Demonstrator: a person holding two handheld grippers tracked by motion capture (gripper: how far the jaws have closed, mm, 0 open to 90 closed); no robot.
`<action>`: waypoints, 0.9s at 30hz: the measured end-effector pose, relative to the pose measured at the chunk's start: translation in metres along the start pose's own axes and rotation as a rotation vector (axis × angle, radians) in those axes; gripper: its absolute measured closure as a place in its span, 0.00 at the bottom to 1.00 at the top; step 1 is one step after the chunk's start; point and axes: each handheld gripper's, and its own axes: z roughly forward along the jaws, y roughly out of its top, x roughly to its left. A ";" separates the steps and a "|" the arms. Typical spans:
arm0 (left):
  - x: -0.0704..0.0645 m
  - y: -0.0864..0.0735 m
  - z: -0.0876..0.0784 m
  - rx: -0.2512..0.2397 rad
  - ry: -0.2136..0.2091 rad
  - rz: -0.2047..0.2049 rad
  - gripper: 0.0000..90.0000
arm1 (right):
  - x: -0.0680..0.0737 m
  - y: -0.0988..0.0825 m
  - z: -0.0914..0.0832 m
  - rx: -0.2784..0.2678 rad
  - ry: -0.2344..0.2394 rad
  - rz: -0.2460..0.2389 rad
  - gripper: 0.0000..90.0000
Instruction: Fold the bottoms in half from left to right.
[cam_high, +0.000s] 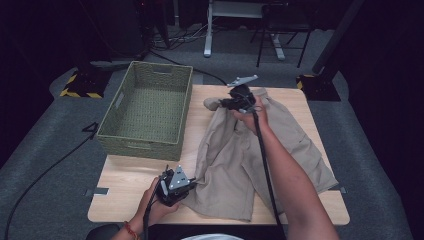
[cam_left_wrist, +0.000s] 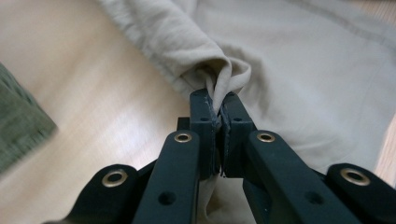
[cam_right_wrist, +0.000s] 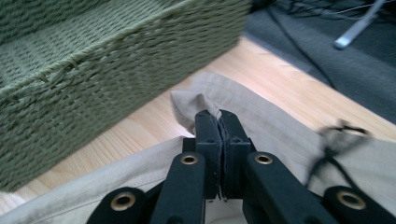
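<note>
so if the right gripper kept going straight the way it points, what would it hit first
Probably the green woven basket. The right gripper, shut on a fold of the beige shorts, points toward the basket's side wall, though depth is unclear.

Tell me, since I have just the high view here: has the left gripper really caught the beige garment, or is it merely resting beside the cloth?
Observer: Caught. In the left gripper view, the left gripper has its jaws shut on a bunched fold of the beige garment, cloth pinched between the pads.
Operator: And the right one, at the far end?
Observer: The right gripper is likewise shut on a small peak of the same fabric; cloth pokes out above the jaw tips.
Operator: How close is it to the basket?
Observer: In the right gripper view, the green woven basket stands just beyond the pinched cloth, with a strip of bare wooden table between them.
</note>
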 end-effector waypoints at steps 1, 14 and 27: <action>-0.002 0.005 0.000 -0.005 -0.001 0.014 0.96 | -0.005 -0.006 -0.011 -0.015 -0.013 0.011 0.98; -0.027 0.058 0.027 0.051 -0.077 0.201 0.95 | -0.064 -0.095 -0.070 0.019 -0.151 0.119 0.97; -0.041 0.048 0.074 0.173 -0.140 0.252 0.92 | -0.082 -0.168 -0.037 0.208 -0.157 0.160 0.96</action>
